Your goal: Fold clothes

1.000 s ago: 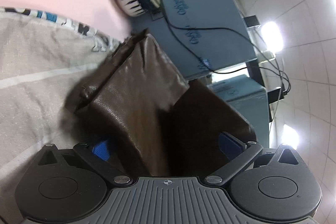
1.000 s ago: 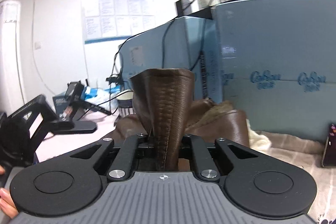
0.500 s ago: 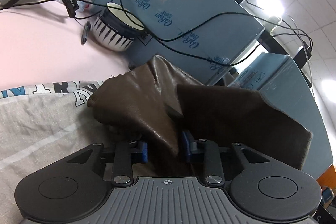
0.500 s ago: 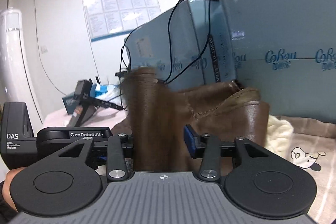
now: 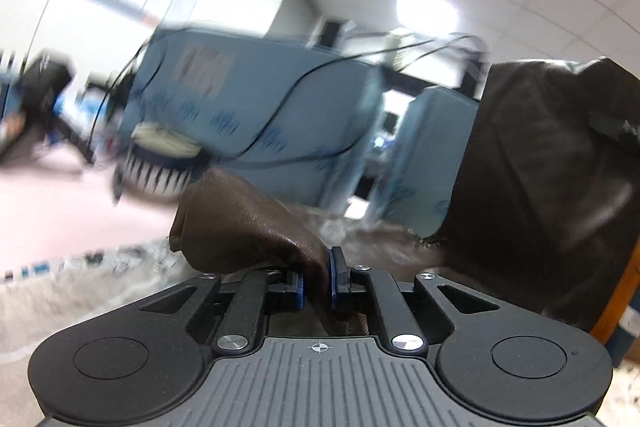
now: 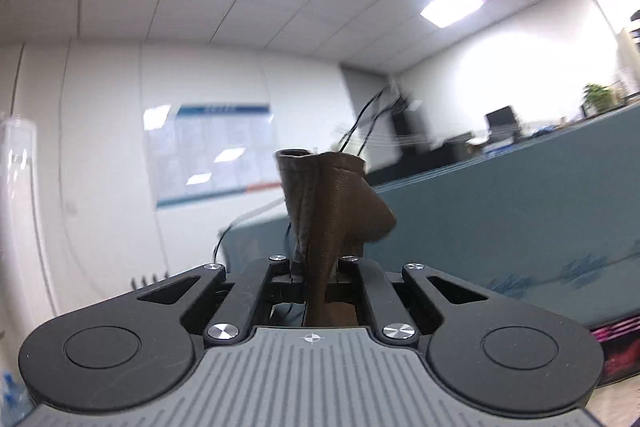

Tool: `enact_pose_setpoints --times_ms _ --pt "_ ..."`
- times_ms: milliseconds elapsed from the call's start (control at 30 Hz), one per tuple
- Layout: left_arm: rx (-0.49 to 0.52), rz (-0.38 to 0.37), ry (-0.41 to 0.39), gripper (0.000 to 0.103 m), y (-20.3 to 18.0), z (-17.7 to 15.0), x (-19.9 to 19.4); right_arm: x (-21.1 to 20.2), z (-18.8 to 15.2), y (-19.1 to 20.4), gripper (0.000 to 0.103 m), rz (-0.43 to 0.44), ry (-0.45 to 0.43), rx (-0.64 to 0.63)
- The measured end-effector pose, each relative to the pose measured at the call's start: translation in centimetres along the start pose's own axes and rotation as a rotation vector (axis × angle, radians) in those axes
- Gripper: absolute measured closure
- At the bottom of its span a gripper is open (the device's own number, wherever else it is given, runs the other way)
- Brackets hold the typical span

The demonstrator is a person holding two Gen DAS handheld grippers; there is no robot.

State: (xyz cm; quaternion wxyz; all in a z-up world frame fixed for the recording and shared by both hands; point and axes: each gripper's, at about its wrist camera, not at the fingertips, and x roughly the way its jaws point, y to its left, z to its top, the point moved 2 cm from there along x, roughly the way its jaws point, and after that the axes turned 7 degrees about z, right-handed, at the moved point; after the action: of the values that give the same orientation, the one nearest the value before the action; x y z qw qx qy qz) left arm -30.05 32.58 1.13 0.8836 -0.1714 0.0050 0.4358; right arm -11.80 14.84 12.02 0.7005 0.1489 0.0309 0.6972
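A dark brown leather garment (image 5: 248, 227) is held by both grippers. My left gripper (image 5: 317, 281) is shut on a fold of it, and a large part of the garment (image 5: 552, 195) hangs at the right of the left wrist view. My right gripper (image 6: 316, 273) is shut on another edge of the garment (image 6: 332, 203), which stands up between the fingers, raised against the ceiling and wall. The left wrist view is blurred by motion.
Blue foam panels (image 5: 248, 99) with black cables stand behind. A black-and-white striped bowl (image 5: 160, 163) sits on the pink table (image 5: 60, 211). A grey printed cloth (image 5: 80, 287) lies below. A blue partition (image 6: 520, 227) shows in the right wrist view.
Both grippers have closed tight on the garment and lifted it. The right gripper has tilted up toward the ceiling. The left view has swung upward from the table.
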Motion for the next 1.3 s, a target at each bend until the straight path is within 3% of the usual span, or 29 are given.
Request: enact_pose_setpoints --times_ms 100,267,367,500,633,733,833,867,967,1000,1100,1133,1167,1233,1300 --pt "0.026 -0.059 -0.035 0.093 -2.4 0.0 -1.3 -3.7 1.9 -1.5 0.099 -0.048 -0.035 -0.004" --pt "0.097 -0.218 -0.009 0.093 -7.9 -0.9 -2.5 -10.8 3.8 -3.8 0.099 -0.163 -0.057 -0.063" --pt "0.152 -0.311 0.044 0.093 -11.3 -2.2 -2.5 -14.8 3.9 -5.4 0.099 -0.259 -0.028 -0.116" --pt "0.252 -0.392 0.174 0.092 -14.4 -4.9 -2.0 -20.5 2.4 -8.9 0.099 -0.390 0.066 -0.091" --pt "0.322 -0.388 0.257 0.090 -15.3 -6.5 -1.5 -26.0 0.0 -12.6 0.096 -0.526 0.143 -0.013" --pt "0.310 -0.383 0.305 0.084 -15.0 -6.3 -0.9 -29.8 -2.0 -14.9 0.090 -0.570 0.178 0.069" --pt "0.280 -0.374 0.381 0.072 -14.0 -6.5 -0.5 -32.9 -3.7 -16.1 0.074 -0.608 0.211 0.141" --pt "0.273 -0.365 0.399 0.064 -13.5 -6.7 -0.6 -33.7 -4.1 -16.0 0.070 -0.634 0.220 0.171" --pt "0.257 -0.296 0.398 0.026 -12.3 -6.8 -1.1 -35.2 -5.0 -16.3 0.068 -0.669 0.234 0.241" --pt "0.252 -0.267 0.373 0.023 -11.9 -6.4 -1.2 -35.8 -5.2 -16.5 0.067 -0.683 0.237 0.249" --pt "0.222 -0.230 0.309 0.015 -10.7 -5.1 -1.3 -35.5 -5.0 -16.8 0.062 -0.681 0.237 0.291" --pt "0.211 -0.224 0.300 0.014 -10.4 -4.6 -1.0 -35.6 -5.0 -17.0 0.053 -0.665 0.239 0.312" --pt "0.202 -0.216 0.298 0.014 -10.2 -4.3 -0.8 -35.5 -5.1 -17.2 0.052 -0.652 0.246 0.331" --pt "0.209 -0.205 0.331 0.013 -10.1 -4.0 0.0 -35.2 -5.4 -17.7 0.052 -0.625 0.262 0.368" --pt "0.225 -0.197 0.385 0.014 -10.2 -4.2 0.8 -34.6 -5.7 -17.7 0.061 -0.631 0.314 0.369"
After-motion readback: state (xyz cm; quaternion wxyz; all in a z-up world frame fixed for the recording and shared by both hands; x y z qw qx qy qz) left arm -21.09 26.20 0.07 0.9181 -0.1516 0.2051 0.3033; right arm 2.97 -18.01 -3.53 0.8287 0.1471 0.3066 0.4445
